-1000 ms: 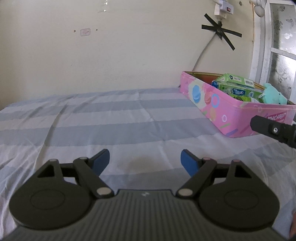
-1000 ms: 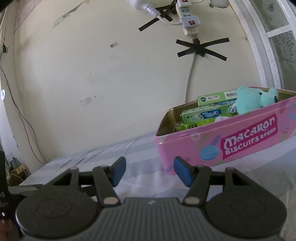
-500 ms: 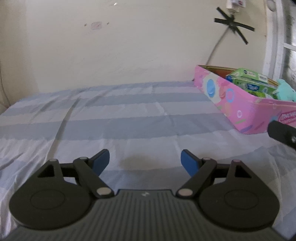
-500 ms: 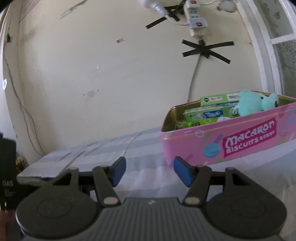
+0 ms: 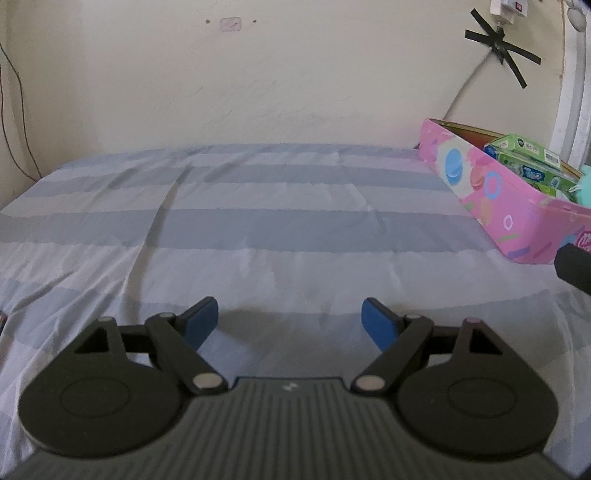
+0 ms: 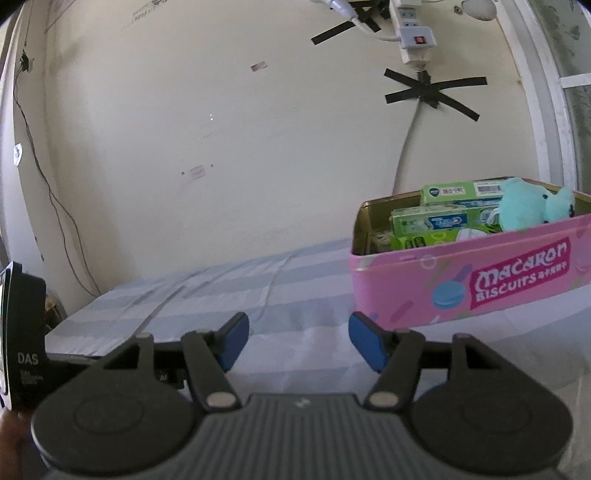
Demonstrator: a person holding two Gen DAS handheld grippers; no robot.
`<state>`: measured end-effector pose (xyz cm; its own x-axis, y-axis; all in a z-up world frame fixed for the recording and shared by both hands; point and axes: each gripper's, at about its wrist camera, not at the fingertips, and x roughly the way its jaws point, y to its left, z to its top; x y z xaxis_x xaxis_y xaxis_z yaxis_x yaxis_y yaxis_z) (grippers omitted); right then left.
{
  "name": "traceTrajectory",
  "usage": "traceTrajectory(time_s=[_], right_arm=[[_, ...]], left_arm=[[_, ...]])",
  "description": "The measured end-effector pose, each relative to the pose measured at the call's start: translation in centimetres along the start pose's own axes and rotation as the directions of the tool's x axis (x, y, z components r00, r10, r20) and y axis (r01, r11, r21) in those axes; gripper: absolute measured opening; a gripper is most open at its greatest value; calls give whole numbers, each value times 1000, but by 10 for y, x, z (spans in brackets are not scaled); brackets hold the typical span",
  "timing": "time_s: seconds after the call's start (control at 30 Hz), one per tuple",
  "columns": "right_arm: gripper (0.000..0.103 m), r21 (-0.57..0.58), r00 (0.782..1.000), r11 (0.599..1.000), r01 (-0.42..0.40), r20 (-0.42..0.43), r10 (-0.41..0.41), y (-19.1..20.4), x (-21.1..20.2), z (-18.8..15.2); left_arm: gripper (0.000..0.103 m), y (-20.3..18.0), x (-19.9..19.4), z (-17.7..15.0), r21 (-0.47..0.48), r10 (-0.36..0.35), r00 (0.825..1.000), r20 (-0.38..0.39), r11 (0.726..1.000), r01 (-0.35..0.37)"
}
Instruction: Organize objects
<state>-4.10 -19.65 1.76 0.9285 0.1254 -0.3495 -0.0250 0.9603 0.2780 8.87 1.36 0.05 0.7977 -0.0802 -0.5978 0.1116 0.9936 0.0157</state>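
A pink "Macaron Biscuits" tin (image 6: 476,277) stands on the striped bed sheet, to the right in both views; it also shows in the left wrist view (image 5: 491,206). It holds green toothpaste boxes (image 6: 432,221) and a teal plush toy (image 6: 532,205). My left gripper (image 5: 289,321) is open and empty, low over the sheet, left of the tin. My right gripper (image 6: 298,341) is open and empty, just in front of the tin's left corner. A black part of the right gripper (image 5: 574,264) shows at the right edge of the left wrist view.
The bed sheet (image 5: 258,229) runs back to a cream wall. A power strip (image 6: 413,33) and taped cable hang on the wall above the tin. A white window frame (image 6: 546,110) is at the right. A black device (image 6: 22,332) shows at the left edge.
Both views have swung to the left, so the tin sits further right in each frame. Both grippers stay open and empty.
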Motion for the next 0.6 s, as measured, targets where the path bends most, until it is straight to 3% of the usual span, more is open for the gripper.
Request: traceTrajectory(time_s=[0.17,0.27,0.4,0.6], right_arm=[[84,2,1000,1000,10,23,-10,3,-11,6],[92,17,999,1000,18,29,-18,2,-17,10],[95,50,999,999,14,38,-16,-3,-27,17],[97,119,993,990,69,86,-79,-25,-53,21]], left_arm=[[87,-2,-8,0,2,-9,1000,2,1000,9],[95,-5,-14,-1,4,-16,1000,6,1000,16],[95,-11,-25,0,9,-37,999,12,999,37],[96,-35,-39,1,62,-108,994,18,992,106]])
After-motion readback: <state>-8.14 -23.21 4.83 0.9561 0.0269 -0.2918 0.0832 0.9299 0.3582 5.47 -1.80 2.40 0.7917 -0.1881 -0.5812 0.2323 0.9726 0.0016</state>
